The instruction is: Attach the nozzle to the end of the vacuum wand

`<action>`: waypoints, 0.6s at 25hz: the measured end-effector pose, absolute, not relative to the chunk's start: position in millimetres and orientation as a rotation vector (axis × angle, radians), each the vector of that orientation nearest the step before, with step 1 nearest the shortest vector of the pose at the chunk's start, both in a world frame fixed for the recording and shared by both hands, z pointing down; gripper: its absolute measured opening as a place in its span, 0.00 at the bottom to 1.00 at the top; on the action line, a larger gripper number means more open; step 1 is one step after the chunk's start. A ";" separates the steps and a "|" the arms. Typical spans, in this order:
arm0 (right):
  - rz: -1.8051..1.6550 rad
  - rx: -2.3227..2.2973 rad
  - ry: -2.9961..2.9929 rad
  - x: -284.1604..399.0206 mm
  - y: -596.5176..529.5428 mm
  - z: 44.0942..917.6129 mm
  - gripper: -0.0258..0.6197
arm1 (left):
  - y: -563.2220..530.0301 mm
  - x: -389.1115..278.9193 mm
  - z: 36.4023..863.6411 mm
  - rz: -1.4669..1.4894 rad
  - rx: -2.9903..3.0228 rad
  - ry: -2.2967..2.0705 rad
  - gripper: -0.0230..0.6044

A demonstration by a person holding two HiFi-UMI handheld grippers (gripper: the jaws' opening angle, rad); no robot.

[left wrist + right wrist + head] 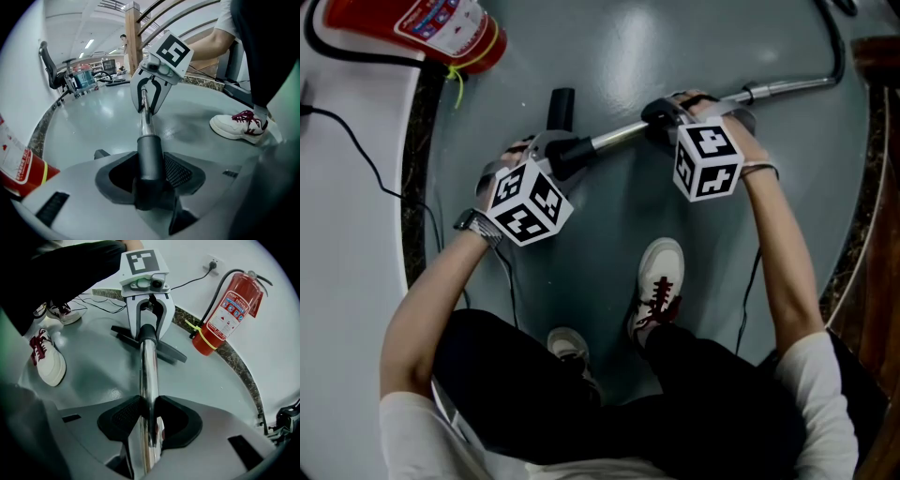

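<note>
The chrome vacuum wand (623,134) lies slantwise above the grey floor, and its left end sits inside the dark collar of the nozzle (570,153). The nozzle's black head (562,105) points away from me; in the right gripper view this head (164,348) shows as a flat dark piece behind the left gripper (150,317). My left gripper (558,155) is shut on the nozzle's dark collar (150,157). My right gripper (670,112) is shut on the wand (149,380) further right. In the left gripper view the wand (144,110) runs from the collar up into the right gripper (150,91).
A red fire extinguisher (441,28) (225,319) stands by the white wall at the upper left. The black hose (836,47) curves off the wand's far end. My white shoe (659,281) (239,126) is planted below the wand. A cable (356,150) trails along the left wall.
</note>
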State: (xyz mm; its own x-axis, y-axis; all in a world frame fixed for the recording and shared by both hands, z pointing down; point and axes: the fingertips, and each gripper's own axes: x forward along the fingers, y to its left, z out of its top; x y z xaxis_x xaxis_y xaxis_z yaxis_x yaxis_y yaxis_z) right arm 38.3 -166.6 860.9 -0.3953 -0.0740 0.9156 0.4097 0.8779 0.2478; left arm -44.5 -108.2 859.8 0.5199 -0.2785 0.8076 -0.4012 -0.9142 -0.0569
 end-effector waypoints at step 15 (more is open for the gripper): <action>-0.545 -0.282 -1.809 40.3 -165.1 881.7 0.27 | -108.9 -44.4 874.5 1.717 2.507 -0.584 0.32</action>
